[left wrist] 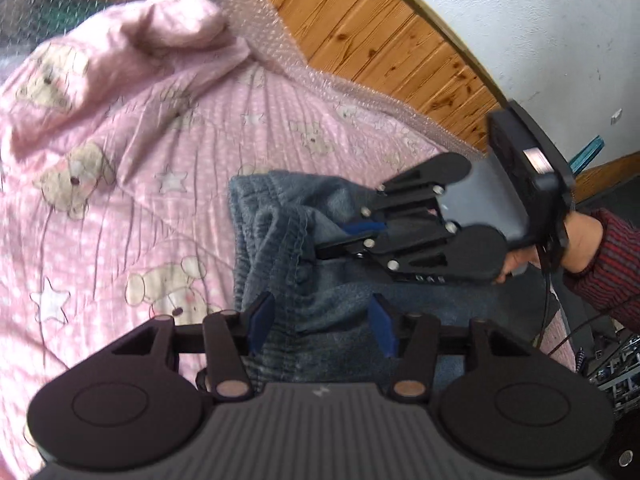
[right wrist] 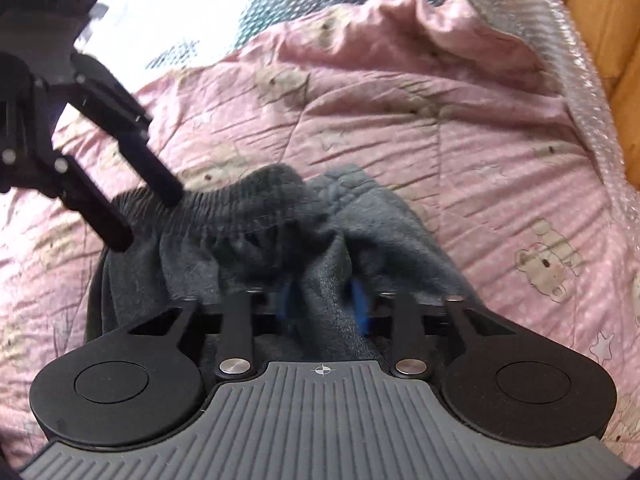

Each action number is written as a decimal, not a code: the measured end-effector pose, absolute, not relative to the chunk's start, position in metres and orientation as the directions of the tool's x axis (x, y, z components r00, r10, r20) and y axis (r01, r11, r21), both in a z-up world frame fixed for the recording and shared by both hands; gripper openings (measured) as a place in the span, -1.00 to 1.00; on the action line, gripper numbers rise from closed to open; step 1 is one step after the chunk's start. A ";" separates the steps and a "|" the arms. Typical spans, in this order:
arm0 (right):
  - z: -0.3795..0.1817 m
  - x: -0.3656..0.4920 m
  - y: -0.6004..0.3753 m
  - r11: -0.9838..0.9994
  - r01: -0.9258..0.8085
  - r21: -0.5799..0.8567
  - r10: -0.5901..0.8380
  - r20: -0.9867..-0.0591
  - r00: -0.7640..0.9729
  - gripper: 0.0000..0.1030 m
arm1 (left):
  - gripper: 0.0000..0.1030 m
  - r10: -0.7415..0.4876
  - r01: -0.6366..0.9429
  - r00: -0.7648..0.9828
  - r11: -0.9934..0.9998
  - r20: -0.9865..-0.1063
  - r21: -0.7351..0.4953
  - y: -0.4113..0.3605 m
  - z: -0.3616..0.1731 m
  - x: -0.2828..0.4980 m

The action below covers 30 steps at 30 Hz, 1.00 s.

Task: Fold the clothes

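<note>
Grey garment [left wrist: 280, 220] on pink bear-print quilt [left wrist: 140, 140]

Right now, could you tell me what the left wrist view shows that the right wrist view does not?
Only the left wrist view shows the white wall, the hand in a red striped sleeve holding the right gripper, and the left gripper open. Only the right wrist view shows grey fabric bunched between the right gripper's blue pads. Both show the grey garment, the pink bear quilt, bubble wrap and wood panelling.
</note>
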State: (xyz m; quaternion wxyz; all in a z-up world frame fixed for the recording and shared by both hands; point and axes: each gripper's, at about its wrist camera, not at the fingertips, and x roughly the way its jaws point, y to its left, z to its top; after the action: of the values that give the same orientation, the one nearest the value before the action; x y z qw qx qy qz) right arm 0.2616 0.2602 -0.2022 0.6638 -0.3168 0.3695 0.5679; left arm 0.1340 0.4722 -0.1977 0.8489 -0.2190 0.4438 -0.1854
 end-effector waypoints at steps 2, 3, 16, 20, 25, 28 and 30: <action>-0.187 0.239 0.246 0.106 -0.989 -0.101 0.562 -0.814 0.143 -0.98 | 0.07 -0.508 0.141 0.564 0.837 -0.652 -0.529 0.476 -0.191 0.133; -0.178 0.229 0.237 0.090 -0.985 -0.147 0.582 -0.795 0.172 -0.99 | 0.09 -0.509 0.152 0.572 0.836 -0.643 -0.526 0.477 -0.189 0.135; -0.150 0.180 0.185 0.116 -0.911 -0.396 0.615 -0.692 0.379 -0.99 | -0.04 -0.783 0.053 0.464 0.492 -0.415 -0.869 0.505 -0.268 0.217; -0.153 0.190 0.192 0.165 -0.905 -0.392 0.611 -0.680 0.406 -0.16 | 0.11 -0.766 0.085 0.485 0.521 -0.422 -0.849 0.503 -0.259 0.201; -0.182 0.241 0.246 0.115 -0.970 -0.214 0.599 -0.764 0.239 0.40 | 0.13 -0.736 0.144 0.477 0.606 -0.481 -0.783 0.495 -0.236 0.177; -0.204 0.264 0.272 0.074 -0.997 -0.027 0.532 -0.844 0.062 -0.64 | 0.13 -0.704 0.166 0.517 0.641 -0.487 -0.749 0.504 -0.218 0.162; -0.198 0.258 0.267 0.032 -0.999 -0.022 0.556 -0.831 0.036 -0.93 | 0.17 -0.681 0.175 0.556 0.657 -0.477 -0.734 0.515 -0.207 0.153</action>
State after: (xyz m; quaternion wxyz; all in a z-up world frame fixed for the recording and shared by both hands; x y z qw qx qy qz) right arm 0.2581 0.2670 -0.1977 0.6372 -0.3346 0.3314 0.6101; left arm 0.1534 0.5148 -0.2066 0.8211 -0.3222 0.3926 -0.2605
